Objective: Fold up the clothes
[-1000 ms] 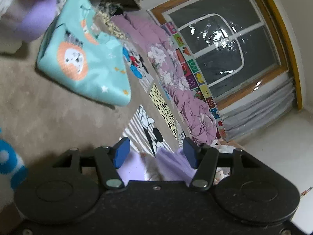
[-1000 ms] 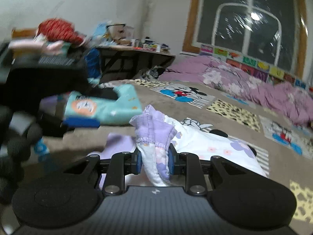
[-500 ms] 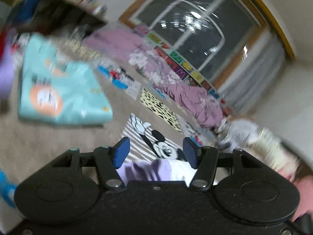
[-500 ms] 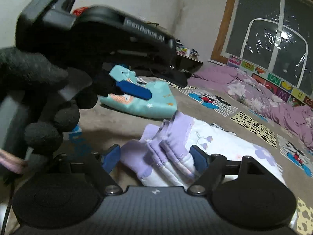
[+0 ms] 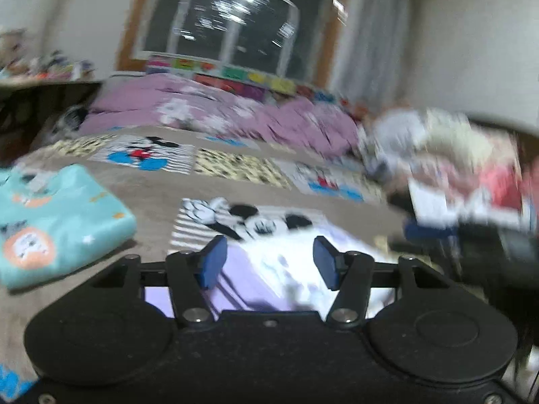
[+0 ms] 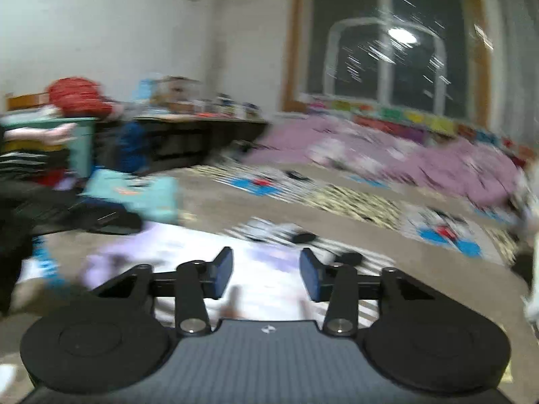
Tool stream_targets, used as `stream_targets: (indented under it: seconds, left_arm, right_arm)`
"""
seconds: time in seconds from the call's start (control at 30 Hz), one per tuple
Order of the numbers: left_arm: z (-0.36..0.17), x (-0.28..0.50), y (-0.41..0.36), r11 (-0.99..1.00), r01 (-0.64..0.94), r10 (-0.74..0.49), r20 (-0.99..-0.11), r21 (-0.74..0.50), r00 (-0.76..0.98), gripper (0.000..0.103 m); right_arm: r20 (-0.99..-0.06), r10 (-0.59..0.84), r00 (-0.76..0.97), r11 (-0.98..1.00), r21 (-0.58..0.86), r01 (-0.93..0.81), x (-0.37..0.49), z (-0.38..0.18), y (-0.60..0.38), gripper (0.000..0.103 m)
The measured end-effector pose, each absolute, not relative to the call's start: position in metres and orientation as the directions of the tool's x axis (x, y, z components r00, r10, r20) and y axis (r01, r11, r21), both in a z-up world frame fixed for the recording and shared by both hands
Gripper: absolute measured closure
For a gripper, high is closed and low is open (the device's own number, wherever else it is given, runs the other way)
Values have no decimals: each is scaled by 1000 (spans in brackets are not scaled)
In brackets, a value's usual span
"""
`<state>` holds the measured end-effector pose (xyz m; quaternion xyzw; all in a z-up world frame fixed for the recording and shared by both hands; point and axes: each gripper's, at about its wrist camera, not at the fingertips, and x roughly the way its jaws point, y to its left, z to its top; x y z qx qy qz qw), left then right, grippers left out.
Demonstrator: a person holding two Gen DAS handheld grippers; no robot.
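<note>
A white and lavender garment (image 5: pixel 269 269) lies flat on the brown bed cover just ahead of both grippers; it also shows in the right wrist view (image 6: pixel 209 252). My left gripper (image 5: pixel 267 262) is open and empty above its near edge. My right gripper (image 6: pixel 266 274) is open and empty above the same garment. A folded teal sweatshirt (image 5: pixel 50 222) with an orange print lies to the left; it shows in the right wrist view (image 6: pixel 145 195) too. Both views are motion-blurred.
A rumpled purple duvet (image 5: pixel 235 118) lies along the window side. A pile of unfolded clothes (image 5: pixel 454 161) sits at the right. A cluttered dark desk (image 6: pixel 188 134) and stacked clothes (image 6: pixel 40 155) stand at the left. Mickey-print patches (image 5: pixel 249 222) cover the bed.
My right gripper opened and let go of the bunched lavender garment, which now lies flat. Both grippers swung and levelled out over the garment.
</note>
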<state>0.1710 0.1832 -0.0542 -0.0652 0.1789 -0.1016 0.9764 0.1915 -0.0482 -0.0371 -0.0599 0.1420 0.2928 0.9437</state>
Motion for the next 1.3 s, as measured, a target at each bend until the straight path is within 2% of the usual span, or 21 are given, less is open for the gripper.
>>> stream_targets:
  seconds: [0.17, 0.27, 0.3, 0.37, 0.57, 0.63, 0.77, 0.87, 1.0, 1.1, 1.3]
  left_arm:
    - [-69, 185, 164, 980, 186, -198, -407, -69, 892, 52]
    - [-90, 201, 160, 995, 94, -62, -489, 42, 870, 52]
    - [-96, 205, 160, 996, 77, -40, -500, 53, 865, 52]
    - [-102, 211, 163, 997, 58, -26, -507, 47, 861, 51]
    - [-103, 208, 164, 998, 45, -20, -499, 39, 867, 50]
    - [-94, 200, 162, 998, 56, -36, -465, 30, 885, 52]
    - [-79, 190, 157, 997, 71, -61, -381, 12, 922, 53]
    - [-79, 193, 153, 996, 89, -86, -359, -7, 929, 53]
    - [-100, 209, 147, 996, 79, -50, -462, 45, 885, 53]
    - [-108, 217, 146, 996, 69, -33, -509, 52, 860, 52]
    - [-107, 212, 149, 998, 60, -42, -506, 20, 862, 51]
  right_arm:
    - [-359, 534, 765, 827, 35, -560, 229, -61, -63, 68]
    - [-416, 572, 707, 767, -32, -640, 235, -79, -29, 70]
    - [-461, 551, 696, 746, -101, -658, 233, -91, -12, 70]
    - [-468, 514, 719, 738, -185, -649, 228, -103, 7, 70]
    - [-484, 515, 708, 735, -176, -655, 226, -86, 7, 70]
    - [-458, 538, 708, 745, -133, -653, 237, -71, -2, 70]
    - [-413, 562, 716, 729, -162, -665, 241, -50, -5, 70]
    - [-447, 619, 646, 687, -90, -721, 259, -46, -2, 70]
    - [-557, 647, 521, 666, 80, -741, 288, -75, 4, 70]
    - [-546, 654, 523, 662, 80, -745, 284, -91, 6, 70]
    - [-565, 659, 497, 665, 127, -736, 288, -69, -2, 71]
